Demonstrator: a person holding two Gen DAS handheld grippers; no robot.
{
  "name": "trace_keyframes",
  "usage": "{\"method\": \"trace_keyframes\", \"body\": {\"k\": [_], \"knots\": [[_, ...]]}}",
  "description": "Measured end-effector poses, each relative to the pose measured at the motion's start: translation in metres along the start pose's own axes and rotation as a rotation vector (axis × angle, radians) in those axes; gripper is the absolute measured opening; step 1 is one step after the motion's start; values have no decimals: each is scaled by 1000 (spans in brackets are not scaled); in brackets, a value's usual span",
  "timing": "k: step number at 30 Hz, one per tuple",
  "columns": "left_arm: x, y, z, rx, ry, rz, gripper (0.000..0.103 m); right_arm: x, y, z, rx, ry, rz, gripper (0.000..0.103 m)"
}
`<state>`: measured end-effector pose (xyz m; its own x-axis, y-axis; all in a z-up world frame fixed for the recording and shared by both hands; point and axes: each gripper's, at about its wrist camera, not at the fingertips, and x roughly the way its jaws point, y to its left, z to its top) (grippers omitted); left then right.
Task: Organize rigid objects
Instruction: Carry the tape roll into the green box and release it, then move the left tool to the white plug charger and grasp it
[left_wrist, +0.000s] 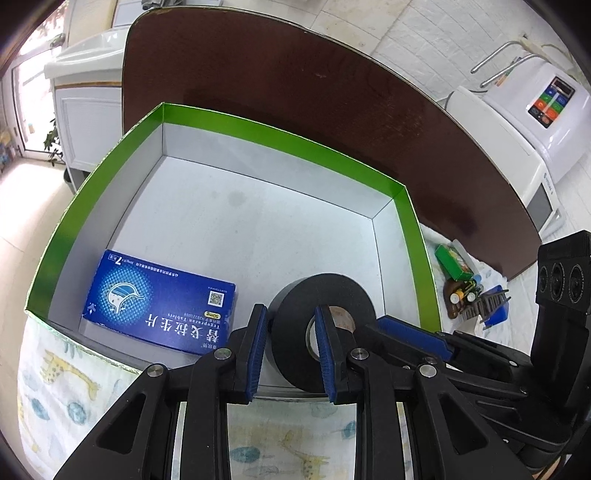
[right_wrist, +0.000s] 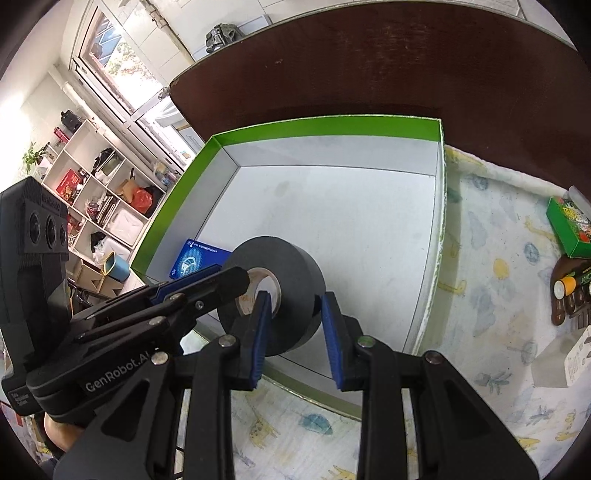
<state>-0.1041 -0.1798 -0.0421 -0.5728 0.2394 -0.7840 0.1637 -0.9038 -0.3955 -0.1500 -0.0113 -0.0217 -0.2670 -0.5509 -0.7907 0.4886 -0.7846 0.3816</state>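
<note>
A: In the left wrist view, we hold a roll of black tape (left_wrist: 317, 321) on edge at lower centre, over the near rim of the green-walled cardboard box (left_wrist: 236, 122). The left gripper (left_wrist: 293, 350) is clamped on one side of the ring: one ribbed blue pad (left_wrist: 258, 350) sits outside it, the other inside the pale cardboard core.

B: The right gripper (left_wrist: 413, 338) comes in from the right of the frame, and its blue-padded finger reaches the core. Its other finger is hidden behind the roll.

A: Inside the box, on the matte grey floor at lower left, lies a flat glossy blue tablet carton (left_wrist: 160, 302). The dark brown table (left_wrist: 295, 85) curves behind, and a giraffe-print cloth (left_wrist: 66, 387) covers the near edge.

B: In the right wrist view, the right gripper (right_wrist: 297, 332) clenches the opposite side of the tape roll (right_wrist: 277, 291), one pad (right_wrist: 260, 332) in the core and one on the smooth outer face. The left gripper (right_wrist: 207, 288) enters from the left and reaches across the core.

A: We see only a corner of the blue carton (right_wrist: 195, 260) behind those fingers. A green packet (right_wrist: 570, 225) is cut off at the right edge, and the small items below it are hard to make out.
</note>
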Motion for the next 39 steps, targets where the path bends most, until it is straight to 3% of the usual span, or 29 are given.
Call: {"method": "trace_keyframes", "body": {"k": [6, 12, 17, 21, 24, 28, 34, 39], "knots": [[-9, -5, 1, -6, -16, 16, 25, -4, 4, -1, -7, -2, 24, 28], [-22, -41, 7, 58, -60, -16, 25, -36, -4, -1, 3, -82, 27, 28], [-16, -90, 5, 131, -60, -65, 25, -83, -36, -2, 46, -192, -35, 29], [-3, -123, 0, 174, -32, -95, 25, -107, -83, -7, 137, -243, -123, 30], [9, -143, -8, 200, 0, -107, 25, -108, -122, -12, 223, -233, -168, 30], [25, -164, -19, 231, 49, -100, 25, -102, -146, -15, 263, -198, -163, 30], [41, -180, -27, 250, 87, -86, 25, -102, -158, -33, 278, -167, -139, 30], [55, -194, -35, 263, 117, -97, 25, -118, -160, -70, 281, -146, -127, 30]]}}
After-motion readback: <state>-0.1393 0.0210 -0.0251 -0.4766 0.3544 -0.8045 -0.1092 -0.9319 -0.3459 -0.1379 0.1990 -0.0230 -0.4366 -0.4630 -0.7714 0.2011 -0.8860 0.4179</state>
